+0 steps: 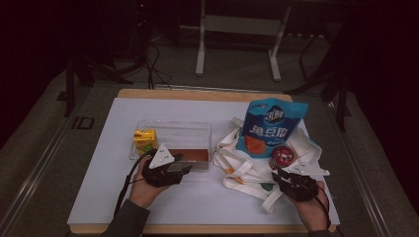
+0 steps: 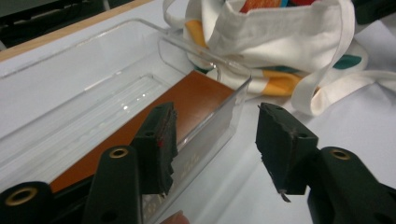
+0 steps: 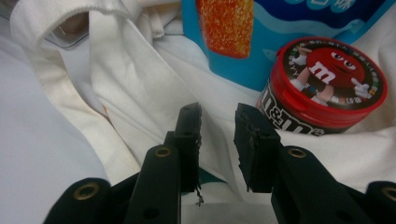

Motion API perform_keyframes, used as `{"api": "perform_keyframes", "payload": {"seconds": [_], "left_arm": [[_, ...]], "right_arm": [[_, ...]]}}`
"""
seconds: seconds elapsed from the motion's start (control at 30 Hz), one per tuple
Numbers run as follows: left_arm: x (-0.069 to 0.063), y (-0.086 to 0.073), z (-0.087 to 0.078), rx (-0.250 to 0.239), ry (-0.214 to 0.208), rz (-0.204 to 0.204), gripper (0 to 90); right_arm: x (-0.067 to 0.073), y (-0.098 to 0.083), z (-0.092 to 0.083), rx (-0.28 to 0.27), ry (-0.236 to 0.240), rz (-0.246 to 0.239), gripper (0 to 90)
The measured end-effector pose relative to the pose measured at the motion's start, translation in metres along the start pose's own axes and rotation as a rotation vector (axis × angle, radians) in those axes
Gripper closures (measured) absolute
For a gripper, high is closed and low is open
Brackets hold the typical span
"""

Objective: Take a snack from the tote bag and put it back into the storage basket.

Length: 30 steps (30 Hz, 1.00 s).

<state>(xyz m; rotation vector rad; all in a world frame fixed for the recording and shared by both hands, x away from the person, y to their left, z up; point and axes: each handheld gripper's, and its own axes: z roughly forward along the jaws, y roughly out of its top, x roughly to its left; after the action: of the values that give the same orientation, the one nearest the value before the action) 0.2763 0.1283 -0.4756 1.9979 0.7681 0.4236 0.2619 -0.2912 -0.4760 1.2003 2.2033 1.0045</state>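
Observation:
A clear plastic box (image 1: pixel 173 123) holds a yellow juice carton (image 1: pixel 145 139) and a flat brown bar (image 1: pixel 192 154). My left gripper (image 1: pixel 187 167) is at the box's front right corner. In the left gripper view its jaws straddle the clear wall (image 2: pixel 224 116), one inside above the brown bar (image 2: pixel 196 93), one outside, and the left gripper (image 2: pixel 217 112) is open. To the right lies a white tote bag (image 1: pixel 242 168) bearing a blue snack bag (image 1: pixel 269 126) and a red M&M's can (image 1: pixel 282 157). My right gripper (image 3: pixel 217 109) hovers over the tote fabric (image 3: pixel 140 79), open by a narrow gap, just left of the can (image 3: pixel 327 84).
A white mat (image 1: pixel 113 187) covers the wooden table, with bare room along its front and left. Tote straps (image 2: pixel 327 88) trail onto the mat near the box's right end. Beyond the table stand a grey frame (image 1: pixel 237 29) and floor cables.

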Motion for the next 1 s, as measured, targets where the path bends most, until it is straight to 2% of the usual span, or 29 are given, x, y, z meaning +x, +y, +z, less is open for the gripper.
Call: {"api": "perform_keyframes", "payload": {"seconds": [0.17,0.27,0.4,0.57,0.73,0.83,1.0], "left_arm": [[-0.003,-0.007,0.001,-0.007,-0.013,0.003,49.4],[-0.005,-0.012,0.002,0.008,-0.007,0.003,49.9],[-0.007,-0.022,0.005,0.019,-0.029,0.005,50.6],[-0.007,-0.033,0.008,-0.023,-0.072,0.022,49.4],[-0.004,-0.043,0.018,0.016,-0.096,0.007,47.8],[-0.003,-0.046,0.020,0.009,-0.106,0.007,48.0],[-0.005,-0.049,0.028,0.036,-0.122,0.016,48.1]], "right_arm": [[-0.002,0.003,0.000,-0.004,0.001,0.002,70.9],[-0.004,0.004,-0.002,-0.008,0.003,0.007,70.8],[-0.007,0.005,-0.003,-0.011,0.002,0.013,70.6],[-0.010,0.008,-0.005,-0.014,0.002,0.017,69.9],[-0.012,0.011,-0.005,-0.018,0.012,0.026,68.9],[-0.013,0.012,-0.005,-0.015,0.012,0.022,68.9],[-0.013,0.016,-0.004,-0.013,0.015,0.017,67.6]]}}
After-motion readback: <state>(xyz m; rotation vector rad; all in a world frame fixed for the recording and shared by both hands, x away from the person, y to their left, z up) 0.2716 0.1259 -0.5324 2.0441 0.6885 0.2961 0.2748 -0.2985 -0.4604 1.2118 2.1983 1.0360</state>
